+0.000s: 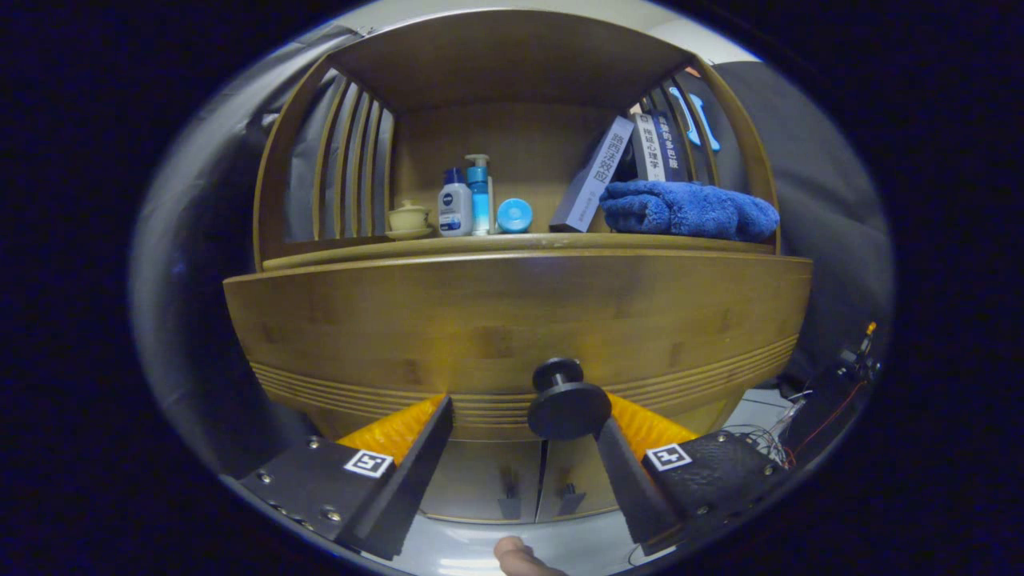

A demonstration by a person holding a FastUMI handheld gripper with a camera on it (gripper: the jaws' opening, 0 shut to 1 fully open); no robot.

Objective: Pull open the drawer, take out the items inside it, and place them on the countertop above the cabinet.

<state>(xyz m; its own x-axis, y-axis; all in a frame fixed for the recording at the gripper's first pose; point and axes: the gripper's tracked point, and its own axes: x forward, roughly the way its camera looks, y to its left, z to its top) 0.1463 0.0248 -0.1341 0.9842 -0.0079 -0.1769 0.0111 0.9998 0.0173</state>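
Here the gripper (524, 424) stands open at the drawer (512, 336), its black knob (566, 404) between the fingers, nearer the right one.

Above the drawer, on the desk (512, 242), stand a small cup (409, 218), two bottles (464, 200), a blue cap (514, 215), leaning books (632, 160) and a blue towel (688, 210); below the drawer, two cabinet doors (520, 480).

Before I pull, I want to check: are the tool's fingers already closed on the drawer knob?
No. The tool is open: the black knob sits between the fingers, close to the right one, with a wide gap to the left finger.
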